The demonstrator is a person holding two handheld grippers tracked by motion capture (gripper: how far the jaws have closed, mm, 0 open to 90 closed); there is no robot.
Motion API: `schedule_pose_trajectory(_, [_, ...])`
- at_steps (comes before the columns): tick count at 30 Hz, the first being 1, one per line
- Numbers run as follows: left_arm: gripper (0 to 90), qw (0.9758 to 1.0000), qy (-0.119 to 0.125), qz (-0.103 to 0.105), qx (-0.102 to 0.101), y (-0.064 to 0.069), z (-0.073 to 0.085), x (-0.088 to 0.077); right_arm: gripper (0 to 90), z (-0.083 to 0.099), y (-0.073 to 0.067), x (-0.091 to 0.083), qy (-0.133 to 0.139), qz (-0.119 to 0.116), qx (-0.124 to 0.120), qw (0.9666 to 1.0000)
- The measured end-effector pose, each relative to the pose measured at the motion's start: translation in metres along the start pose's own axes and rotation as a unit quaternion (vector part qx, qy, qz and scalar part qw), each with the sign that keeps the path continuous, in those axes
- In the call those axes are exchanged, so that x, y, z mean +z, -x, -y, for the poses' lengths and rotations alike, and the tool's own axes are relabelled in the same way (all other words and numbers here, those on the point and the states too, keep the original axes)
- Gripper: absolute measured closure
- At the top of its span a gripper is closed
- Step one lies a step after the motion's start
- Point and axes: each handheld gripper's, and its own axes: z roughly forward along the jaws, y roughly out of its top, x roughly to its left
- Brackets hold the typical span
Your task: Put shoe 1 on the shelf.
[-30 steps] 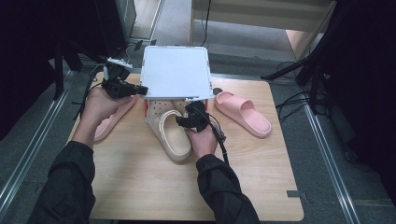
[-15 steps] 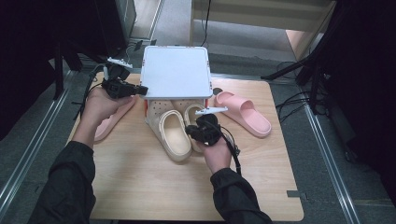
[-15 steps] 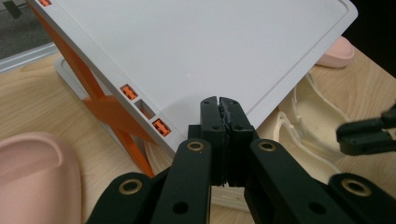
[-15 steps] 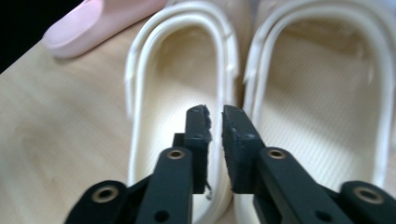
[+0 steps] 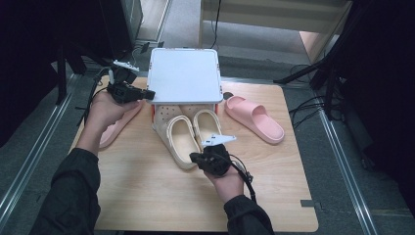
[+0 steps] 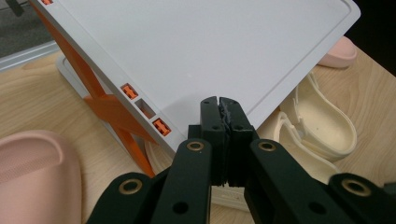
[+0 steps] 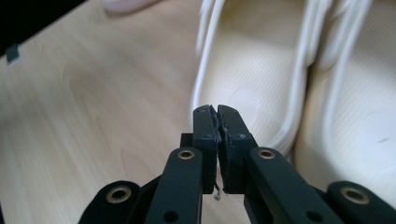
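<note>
Cream clogs [image 5: 188,137] lie side by side at the middle of the wooden table [image 5: 147,196], toes tucked under the raised white lid [image 5: 184,76] of a folding box with orange sides. Nearest the person, the right gripper [image 5: 195,157] sits at the heel of the left clog, forearm coming up from the bottom edge, its jaws having just been closing and now pressed together with nothing between them. Farther off, the left gripper [image 5: 149,94], jaws together and empty, touches the lid's left edge above a pink slide [image 5: 115,122]. Another pink slide [image 5: 254,118] lies to the right.
</note>
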Motion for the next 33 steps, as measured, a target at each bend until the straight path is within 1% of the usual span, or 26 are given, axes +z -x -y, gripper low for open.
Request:
schedule_pose_trajectory(1, [89.1,1.0,0.001,0.0,0.0,0.0,0.0,0.0,88.2,0.007,-0.003,0.003,-0.011,-0.005,-0.006,0.9999])
schedule_pose_trajectory(2, [89.1,1.0,0.0,0.0,-0.001,0.0,0.0,0.0,88.2,0.01,-0.004,0.004,-0.013,-0.004,-0.009,0.9999])
schedule_pose_trajectory(4, [89.1,1.0,0.0,0.0,0.0,0.0,0.0,0.0,88.2,0.013,-0.005,0.005,-0.018,-0.003,-0.009,0.9998])
schedule_pose_trajectory(5, [89.1,1.0,0.0,0.002,-0.001,0.0,0.0,0.0,88.2,0.019,-0.005,0.008,-0.023,-0.004,-0.009,0.9997])
schedule_pose_trajectory(6, [89.1,1.0,0.0,0.002,-0.002,0.0,0.0,0.0,88.6,0.02,-0.004,0.009,-0.024,-0.003,-0.009,0.9997])
schedule_pose_trajectory(8, [89.1,1.0,0.0,0.001,0.0,0.0,0.0,0.0,90.0,0.023,-0.003,0.012,-0.031,0.0,-0.003,0.9995])
schedule_pose_trajectory(9, [89.1,1.0,0.001,0.001,0.0,0.0,0.0,0.0,90.0,0.024,-0.002,0.013,-0.026,0.001,-0.002,0.9997])
schedule_pose_trajectory(10, [89.1,1.0,0.001,0.003,0.001,0.0,0.0,0.001,90.0,0.024,-0.001,0.014,-0.025,0.001,0.0,0.9997])
schedule_pose_trajectory(11, [89.1,1.0,0.0,0.004,0.0,0.001,0.0,0.001,90.0,0.023,0.0,0.016,-0.024,0.005,-0.005,0.9997])
schedule_pose_trajectory(15, [89.1,1.0,0.001,0.002,0.001,0.0,0.0,0.0,90.0,0.021,0.002,0.021,-0.023,0.004,-0.008,0.9997])
schedule_pose_trajectory(19, [89.1,1.0,0.001,0.003,0.001,0.0,0.0,0.001,90.0,0.019,0.0,0.022,-0.024,0.008,-0.011,0.9996])
schedule_pose_trajectory(22, [89.2,1.0,0.0,0.002,0.003,0.001,0.0,0.001,90.0,0.018,-0.001,0.024,-0.019,0.008,-0.012,0.9997])
schedule_pose_trajectory(23, [89.2,1.0,-0.001,0.001,0.002,0.001,0.0,0.001,90.0,0.013,-0.003,0.026,-0.012,0.009,-0.012,0.9998])
schedule_pose_trajectory(26, [89.2,1.0,0.0,0.001,-0.001,0.002,0.0,0.001,90.0,0.008,-0.004,0.028,-0.01,0.009,-0.01,0.9999])
schedule_pose_trajectory(27, [89.2,1.0,-0.001,0.0,-0.002,0.002,0.0,0.001,90.0,0.002,-0.005,0.03,-0.004,0.007,-0.013,0.9999])
schedule_pose_trajectory(29, [89.2,1.0,0.0,0.001,-0.001,0.001,0.0,0.001,90.0,-0.001,-0.007,0.033,-0.007,0.009,-0.016,0.9998])
schedule_pose_trajectory(32, [89.2,1.0,0.0,0.002,-0.002,0.0,0.0,0.001,90.0,-0.001,-0.008,0.034,-0.006,0.009,-0.018,0.9998])
schedule_pose_trajectory(33, [89.2,1.0,0.0,0.002,-0.001,0.0,0.0,0.0,90.0,0.001,-0.007,0.035,-0.011,0.005,-0.011,0.9999])
